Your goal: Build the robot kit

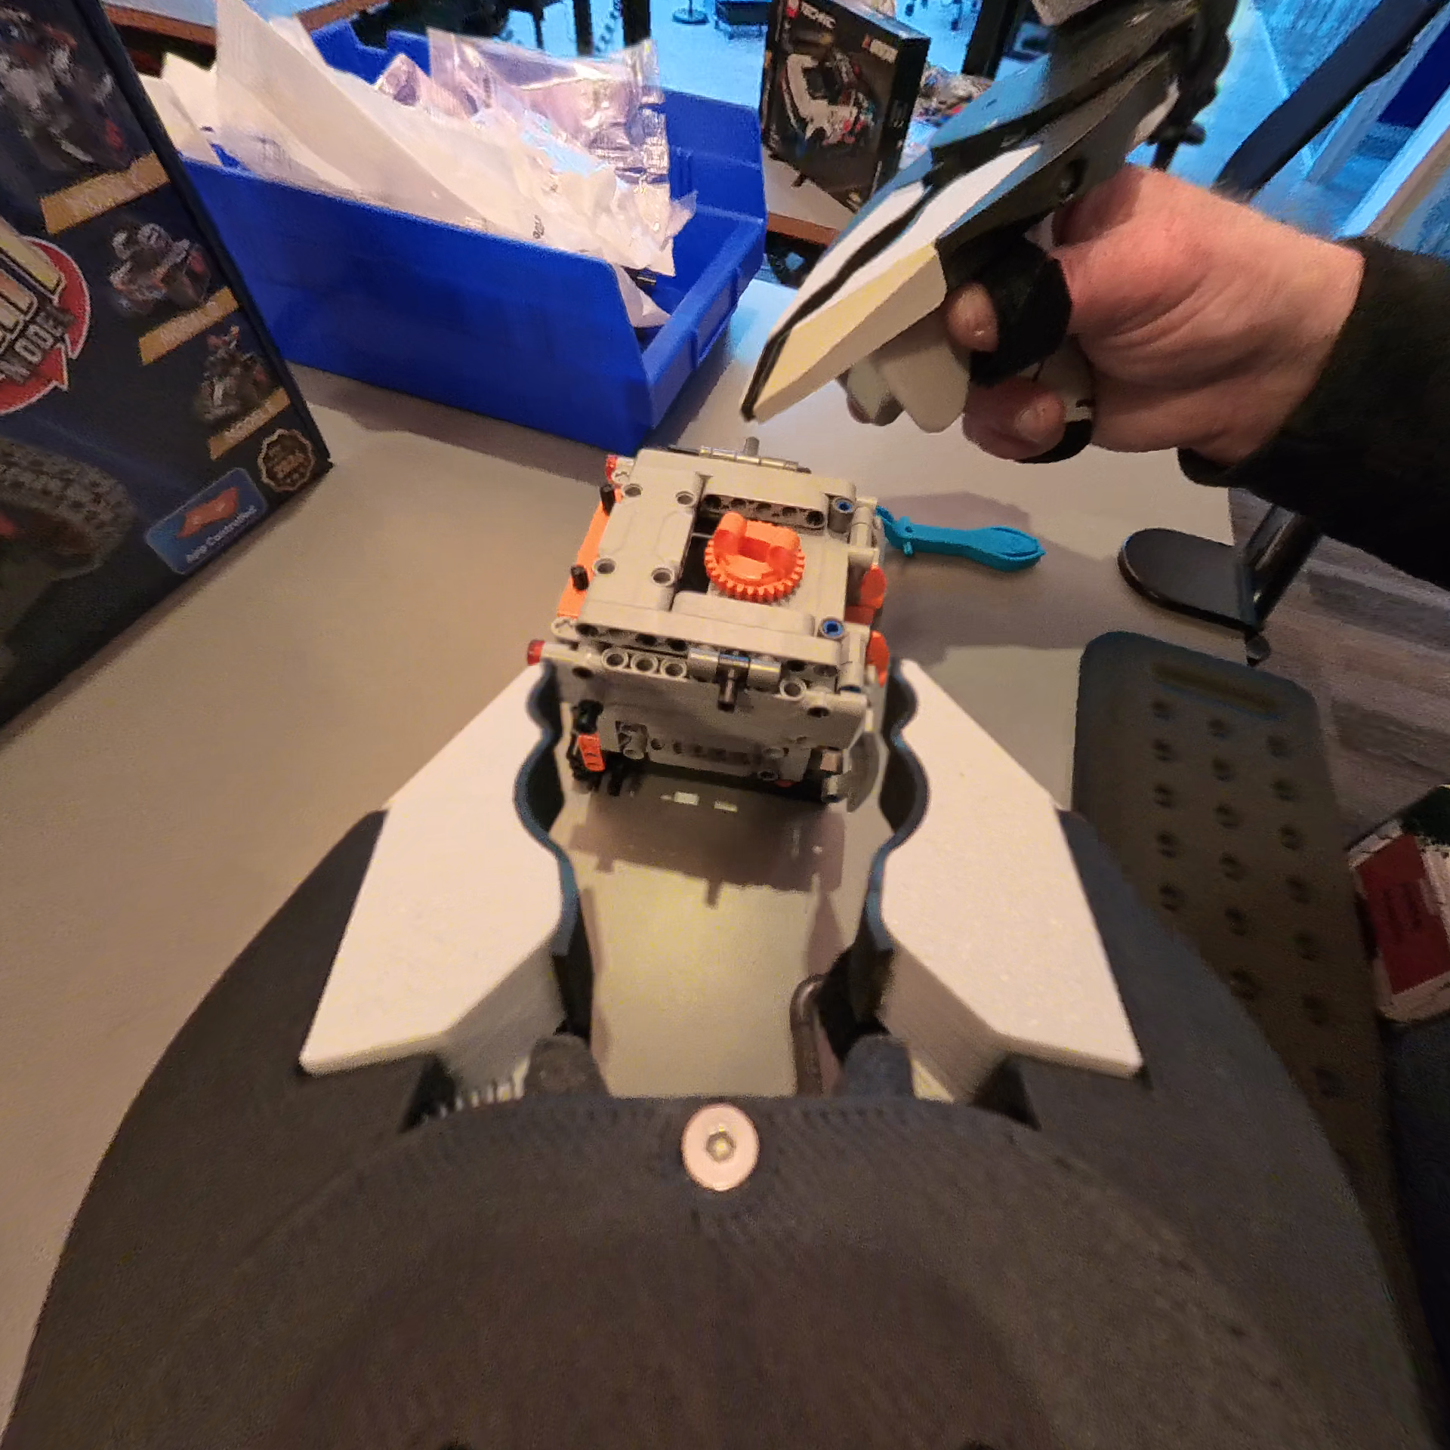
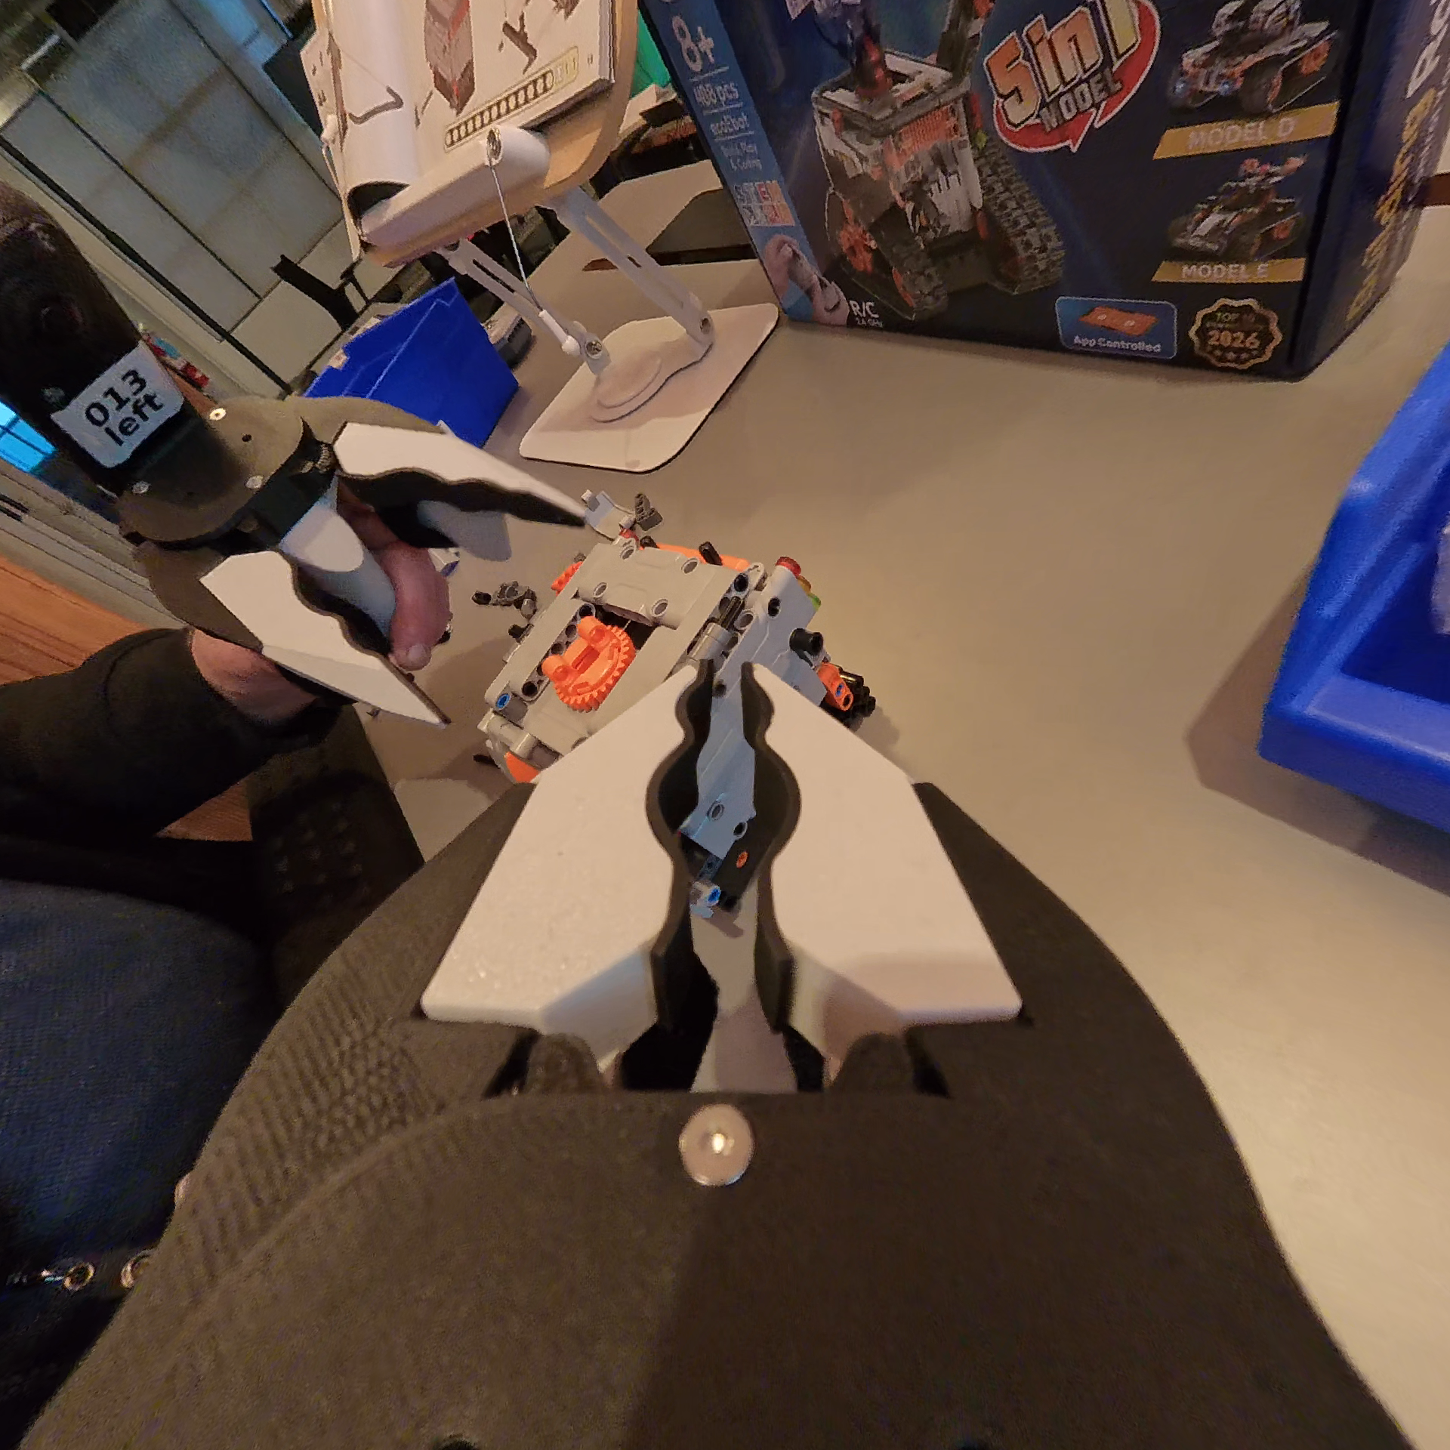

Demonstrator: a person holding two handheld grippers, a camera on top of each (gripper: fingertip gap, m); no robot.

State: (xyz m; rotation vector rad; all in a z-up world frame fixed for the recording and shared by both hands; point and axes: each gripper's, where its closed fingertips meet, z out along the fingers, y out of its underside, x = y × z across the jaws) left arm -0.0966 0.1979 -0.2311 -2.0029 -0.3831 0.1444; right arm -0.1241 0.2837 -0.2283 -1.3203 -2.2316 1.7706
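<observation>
A grey brick-built block (image 1: 706, 628) with an orange gear (image 1: 753, 561) on top stands on the grey table (image 1: 275, 706); it also shows in the right wrist view (image 2: 628, 628). My left gripper (image 1: 722, 679) is open wide, and its fingertips (image 1: 518, 706) stand at the block's two near corners. I cannot tell whether they touch it. My right gripper (image 1: 749, 412), held by a hand (image 1: 1177, 329), is shut. It hovers just above a small grey pin (image 1: 752, 446) at the block's far edge. In its own view the right gripper (image 2: 726, 667) covers part of the block.
A blue bin (image 1: 471, 314) of plastic bags stands behind the block. A large printed box (image 1: 118, 353) is at the left. A teal tool (image 1: 965, 541) lies to the right. A white stand (image 2: 651, 377) holds a booklet, with small loose parts (image 2: 510, 600) nearby. A dark chair back (image 1: 1200, 824) is at the right. About 10 cm separates my left fingertips from my right.
</observation>
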